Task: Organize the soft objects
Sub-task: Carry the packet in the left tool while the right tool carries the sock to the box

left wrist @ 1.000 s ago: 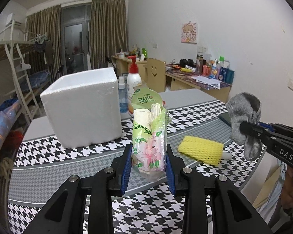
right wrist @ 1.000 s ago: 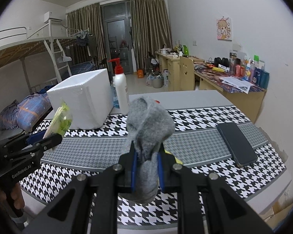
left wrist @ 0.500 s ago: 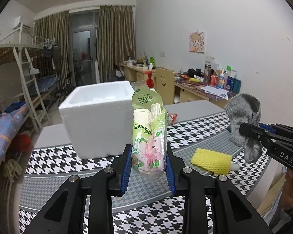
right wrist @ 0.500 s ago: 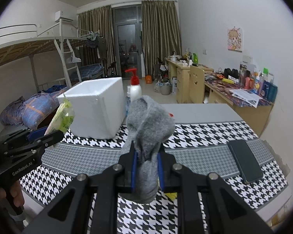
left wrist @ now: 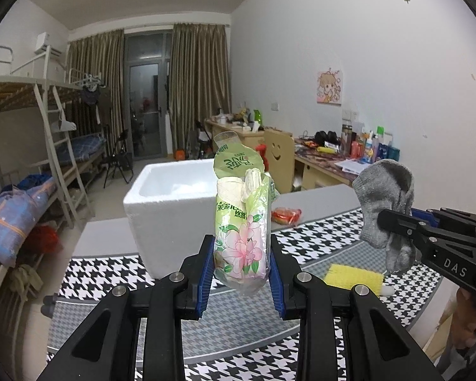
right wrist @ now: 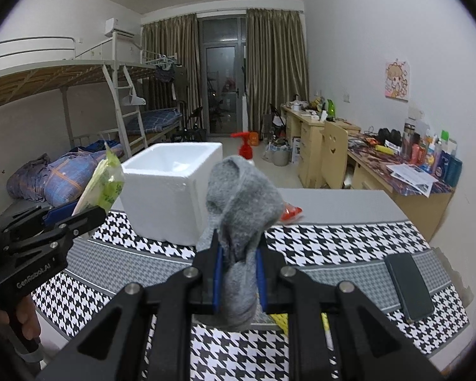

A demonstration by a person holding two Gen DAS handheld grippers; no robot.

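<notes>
My left gripper (left wrist: 240, 273) is shut on a green floral tissue pack (left wrist: 242, 222) and holds it upright above the table, in front of the open white foam box (left wrist: 171, 203). The pack also shows in the right wrist view (right wrist: 106, 181). My right gripper (right wrist: 238, 273) is shut on a grey sock (right wrist: 241, 222), held above the table, right of the box (right wrist: 174, 187). The sock also shows in the left wrist view (left wrist: 387, 209). A yellow sponge (left wrist: 353, 277) lies on the houndstooth cloth (left wrist: 111, 273).
A red-capped pump bottle (right wrist: 246, 149) stands behind the box. A red packet (left wrist: 285, 215) lies on the grey table top. A dark phone (right wrist: 407, 285) lies at the cloth's right. Bunk beds stand left, cluttered desks right.
Both grippers have risen with their loads: the box's open top now shows and the table sits lower in both views. Grips are unchanged.
</notes>
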